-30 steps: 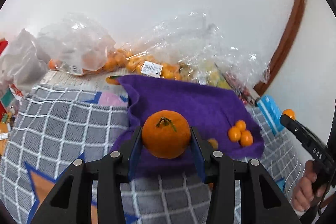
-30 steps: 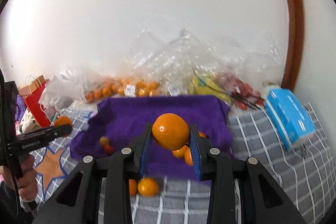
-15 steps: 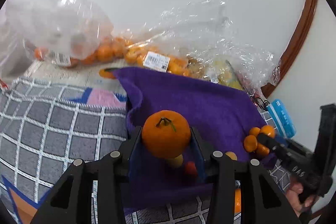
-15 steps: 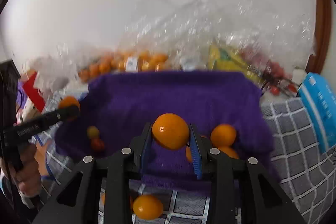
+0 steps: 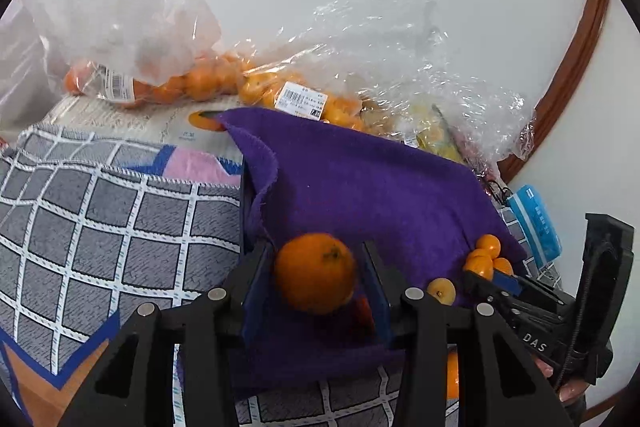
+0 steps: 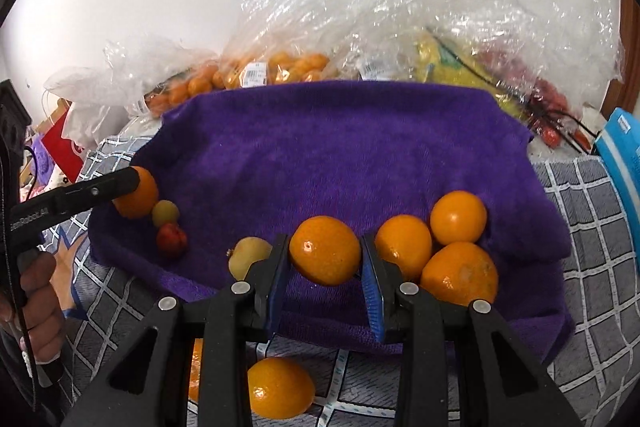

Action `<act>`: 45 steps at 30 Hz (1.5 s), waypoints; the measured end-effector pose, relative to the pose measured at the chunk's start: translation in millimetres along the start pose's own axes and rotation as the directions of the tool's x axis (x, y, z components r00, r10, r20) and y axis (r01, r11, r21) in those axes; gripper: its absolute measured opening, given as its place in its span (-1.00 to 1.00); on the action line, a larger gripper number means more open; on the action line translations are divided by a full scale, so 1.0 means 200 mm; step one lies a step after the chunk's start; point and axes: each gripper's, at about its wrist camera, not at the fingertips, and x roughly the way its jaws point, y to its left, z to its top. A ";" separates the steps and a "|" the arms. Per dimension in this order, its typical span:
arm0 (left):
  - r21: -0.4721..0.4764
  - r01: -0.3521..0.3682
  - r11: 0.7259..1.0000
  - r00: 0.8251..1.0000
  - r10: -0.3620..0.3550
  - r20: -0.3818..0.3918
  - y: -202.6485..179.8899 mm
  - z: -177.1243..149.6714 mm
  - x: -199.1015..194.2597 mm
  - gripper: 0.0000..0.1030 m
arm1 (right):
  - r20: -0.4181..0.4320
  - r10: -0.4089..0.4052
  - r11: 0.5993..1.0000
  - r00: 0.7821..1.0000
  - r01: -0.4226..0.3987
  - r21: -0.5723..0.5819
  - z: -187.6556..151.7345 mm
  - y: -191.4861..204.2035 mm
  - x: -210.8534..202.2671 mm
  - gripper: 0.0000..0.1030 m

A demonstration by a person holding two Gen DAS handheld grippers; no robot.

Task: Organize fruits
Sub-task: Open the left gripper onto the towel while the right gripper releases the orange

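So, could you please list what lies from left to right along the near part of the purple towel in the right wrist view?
Orange in the left gripper → small red fruit → pale yellow fruit → orange in the right gripper → pile of three oranges.

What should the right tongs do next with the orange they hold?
Probably ease the right tongs down a little and open them, setting the held orange on the purple towel. It hangs just above the cloth, beside the three oranges already grouped to its right, with bare towel beneath it.
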 end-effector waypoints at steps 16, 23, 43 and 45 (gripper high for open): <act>0.063 0.016 0.998 0.998 -0.020 0.058 -0.08 -0.02 -0.07 -0.16 | 0.038 -0.029 0.999 0.999 0.030 -0.020 0.00 0.01 -0.05 -0.30; 0.074 0.015 0.997 0.996 -0.022 0.084 -0.11 -0.03 -0.10 -0.11 | 0.117 -0.049 0.999 0.992 0.051 -0.008 0.02 0.01 -0.15 -0.09; 0.113 -0.026 0.993 0.992 0.011 0.129 -0.18 -0.05 -0.13 -0.03 | 0.165 -0.095 0.995 0.982 0.087 0.053 -0.09 0.00 -0.44 -0.06; 0.123 -0.032 0.992 0.991 0.016 0.136 -0.19 -0.06 -0.14 -0.03 | 0.170 -0.095 0.994 0.981 0.085 0.066 -0.11 0.00 -0.48 -0.06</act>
